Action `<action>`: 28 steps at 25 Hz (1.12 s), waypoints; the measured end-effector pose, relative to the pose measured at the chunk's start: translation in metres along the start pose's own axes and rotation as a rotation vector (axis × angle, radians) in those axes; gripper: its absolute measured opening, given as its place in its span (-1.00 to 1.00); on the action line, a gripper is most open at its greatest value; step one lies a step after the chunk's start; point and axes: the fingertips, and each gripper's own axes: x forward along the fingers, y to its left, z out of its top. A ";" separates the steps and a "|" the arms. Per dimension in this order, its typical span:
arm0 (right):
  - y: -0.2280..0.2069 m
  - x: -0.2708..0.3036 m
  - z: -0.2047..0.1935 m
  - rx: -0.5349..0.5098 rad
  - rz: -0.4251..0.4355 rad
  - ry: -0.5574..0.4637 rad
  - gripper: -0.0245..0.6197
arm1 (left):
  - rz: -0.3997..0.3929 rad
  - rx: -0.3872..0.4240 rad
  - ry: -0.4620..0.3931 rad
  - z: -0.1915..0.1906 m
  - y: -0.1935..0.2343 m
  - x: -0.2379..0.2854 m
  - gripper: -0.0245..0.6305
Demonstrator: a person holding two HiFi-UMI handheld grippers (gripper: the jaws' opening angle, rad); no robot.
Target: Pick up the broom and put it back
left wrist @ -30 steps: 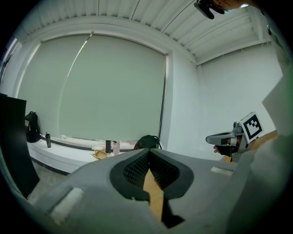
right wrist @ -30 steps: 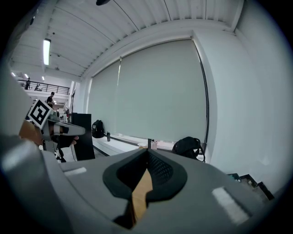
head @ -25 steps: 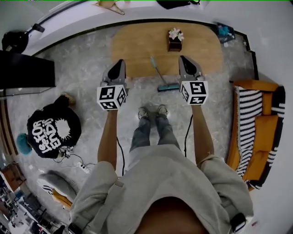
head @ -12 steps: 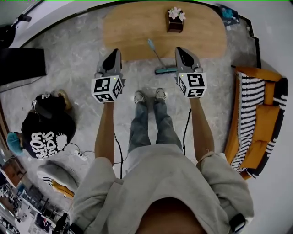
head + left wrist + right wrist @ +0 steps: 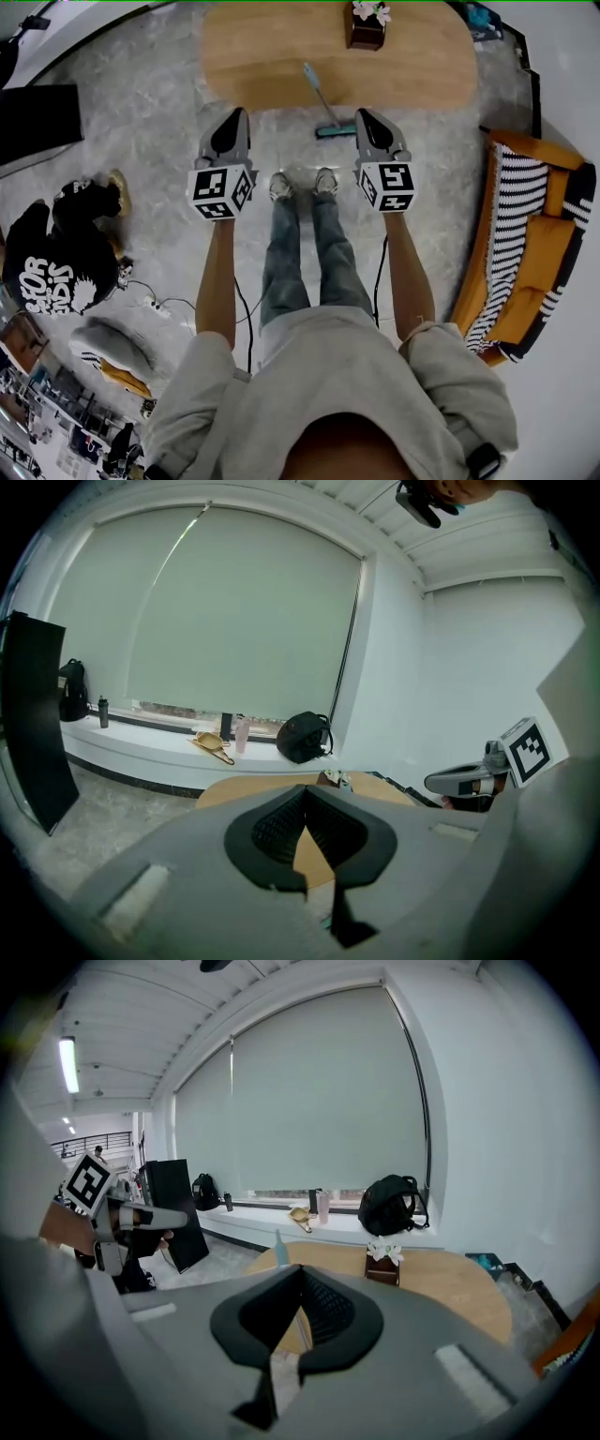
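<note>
The broom (image 5: 323,105) has a pale teal handle and a teal head; it leans on the near edge of the oval wooden table (image 5: 262,56), head on the floor. Its handle top (image 5: 280,1244) shows just left of the right gripper's jaws. My left gripper (image 5: 241,113) hangs in the air left of the broom, jaws met at the tip with nothing between them (image 5: 305,791). My right gripper (image 5: 360,114) hangs just right of the broom head, also shut and empty (image 5: 300,1269). Neither touches the broom.
A brown box of white flowers (image 5: 366,23) stands on the table. An orange sofa with a striped blanket (image 5: 534,234) fills the right side. A person in a black printed shirt (image 5: 56,267) crouches at the left near cables; a black panel (image 5: 37,122) stands beyond.
Both grippers have come down and now sit beside the broom head in the head view. The table and broom have slid up the frame; the crouching person has shifted left and down.
</note>
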 end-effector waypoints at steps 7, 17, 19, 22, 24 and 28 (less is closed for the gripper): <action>0.007 0.009 -0.040 0.008 -0.002 0.044 -0.92 | 0.019 -0.024 0.023 -0.031 0.010 0.002 -0.92; 0.023 0.024 -0.083 -0.054 0.032 0.083 0.13 | 0.019 -0.047 0.041 -0.060 0.015 0.008 -0.92; 0.023 0.025 -0.093 -0.052 0.038 0.100 0.20 | 0.016 -0.047 0.043 -0.062 0.014 0.011 -0.92; 0.022 0.027 -0.102 -0.050 0.039 0.119 0.20 | 0.014 -0.052 0.044 -0.064 0.012 0.012 -0.92; 0.021 0.031 -0.106 -0.046 0.034 0.127 0.20 | 0.017 -0.057 0.043 -0.065 0.012 0.013 -0.92; 0.019 0.048 -0.112 -0.038 0.030 0.141 0.19 | 0.018 -0.063 0.045 -0.068 0.013 0.014 -0.92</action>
